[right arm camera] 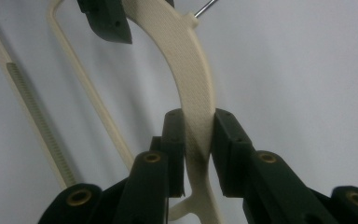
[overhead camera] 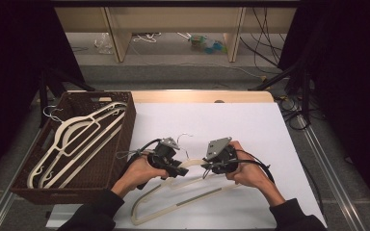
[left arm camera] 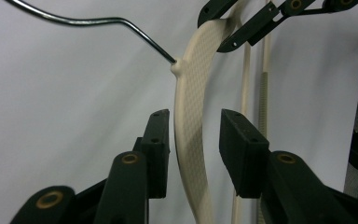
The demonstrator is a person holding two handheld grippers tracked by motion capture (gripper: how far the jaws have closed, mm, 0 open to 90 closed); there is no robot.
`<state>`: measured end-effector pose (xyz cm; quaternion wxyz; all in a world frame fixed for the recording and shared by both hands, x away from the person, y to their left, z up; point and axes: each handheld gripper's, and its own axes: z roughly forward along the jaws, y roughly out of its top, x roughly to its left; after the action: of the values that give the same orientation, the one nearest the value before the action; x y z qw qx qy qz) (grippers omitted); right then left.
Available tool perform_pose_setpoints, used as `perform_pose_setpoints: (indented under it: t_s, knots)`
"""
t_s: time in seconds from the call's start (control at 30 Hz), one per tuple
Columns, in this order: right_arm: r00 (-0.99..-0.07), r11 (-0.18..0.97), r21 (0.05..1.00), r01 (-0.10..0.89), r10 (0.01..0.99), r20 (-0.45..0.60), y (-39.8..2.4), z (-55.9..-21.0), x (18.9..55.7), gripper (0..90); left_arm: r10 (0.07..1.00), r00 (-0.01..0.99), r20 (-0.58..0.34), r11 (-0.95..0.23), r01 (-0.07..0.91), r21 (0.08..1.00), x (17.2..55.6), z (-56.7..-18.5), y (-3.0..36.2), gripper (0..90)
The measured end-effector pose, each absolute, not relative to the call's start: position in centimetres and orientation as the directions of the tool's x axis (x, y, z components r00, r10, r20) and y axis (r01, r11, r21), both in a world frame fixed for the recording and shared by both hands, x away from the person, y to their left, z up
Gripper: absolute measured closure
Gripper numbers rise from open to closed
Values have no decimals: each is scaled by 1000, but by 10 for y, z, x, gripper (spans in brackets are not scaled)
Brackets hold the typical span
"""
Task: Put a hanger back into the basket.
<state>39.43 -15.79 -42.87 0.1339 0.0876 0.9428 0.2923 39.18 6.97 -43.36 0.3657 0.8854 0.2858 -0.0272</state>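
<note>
1. White sheet-covered table (overhead camera: 250, 125): work surface under dim light, with dark curtains at both sides and a grey floor beyond.
2. Person's sleeves and forearms: dark cloth, entering from the near edge of the high view.
3. Cream plastic clothes hanger with a bent metal hook (overhead camera: 183, 192): lies flat on the white sheet, near the front edge and between the two hands; its hook (overhead camera: 185, 137) points away from the person.
4. Left gripper (overhead camera: 173, 166): black, two-jawed, held in the left hand (overhead camera: 139, 171). Its jaws stand apart on either side of the hanger's cream shoulder; a gap shows at the right pad, and the left pad is just beside the plastic. Not clamped.
5. Right gripper (overhead camera: 211, 166): black, with a grey three-cornered plate on top, held in the right hand (overhead camera: 245, 171). Both pads press on the hanger's other shoulder, so the jaws are narrow and gripping it.
6. Dark brown woven basket (overhead camera: 125, 130): at the table's left edge, holding several more cream hangers (overhead camera: 77, 139) laid lengthwise.
7. Pale wooden shelf frame (overhead camera: 173, 19): far background, with loose cables and small clutter on the floor beneath.
</note>
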Motion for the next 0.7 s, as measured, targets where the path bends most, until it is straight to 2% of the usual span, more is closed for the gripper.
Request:
perform_pose_setpoints:
  t_s: [0.2,0.33,0.47,0.53,0.6,0.7]
  knots:
    - [-951,810,583,67,228,-207,-158,-425,389,764,468,834,-291,-543,532,650,392,-431,66,683]
    - [-952,805,590,56,221,-210,-159,-424,387,764,476,823,-311,-509,546,666,392,-431,67,766]
    - [-952,796,603,54,224,-210,-160,-422,384,756,465,818,-339,-505,559,658,389,-428,68,794]
    - [-951,782,621,65,237,-199,-162,-421,383,740,457,818,-350,-500,561,660,386,-424,67,807]
    - [-944,759,645,89,270,-188,-168,-417,381,664,448,822,-353,-496,556,667,384,-421,67,818]
    - [-927,724,679,117,326,-188,-179,-409,376,605,439,827,-351,-484,547,683,381,-415,66,835]
